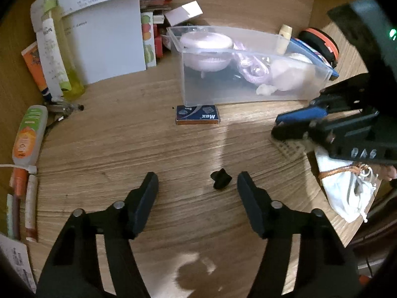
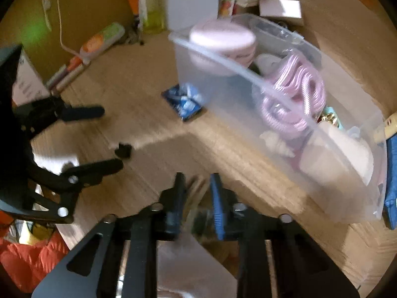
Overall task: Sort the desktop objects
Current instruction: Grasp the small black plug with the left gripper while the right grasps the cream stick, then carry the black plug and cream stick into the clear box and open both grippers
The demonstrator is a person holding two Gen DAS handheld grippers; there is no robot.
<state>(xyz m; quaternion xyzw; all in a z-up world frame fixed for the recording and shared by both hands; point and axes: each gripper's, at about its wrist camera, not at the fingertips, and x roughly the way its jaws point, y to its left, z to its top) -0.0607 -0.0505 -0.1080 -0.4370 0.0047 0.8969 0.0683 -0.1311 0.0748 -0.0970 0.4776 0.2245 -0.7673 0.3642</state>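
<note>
My left gripper (image 1: 197,182) is open just above the wooden desk, its fingers on either side of a small black object (image 1: 220,178), which also shows in the right wrist view (image 2: 123,150). A clear plastic bin (image 1: 250,94) holds a pink round case, a pink coiled cord and pale items. A blue Max box (image 1: 197,115) lies in front of it. My right gripper (image 2: 197,181) is narrowly open with blue-padded fingers; nothing clearly sits between them. It hovers right of the bin's near corner (image 2: 342,198).
Tubes, pens and a yellow-green bottle (image 1: 65,57) line the left edge, with papers and booklets (image 1: 106,37) at the back. A white cloth bag (image 1: 347,188) and an orange-black round case (image 1: 320,43) sit at the right. An orange bag (image 2: 29,255) lies lower left.
</note>
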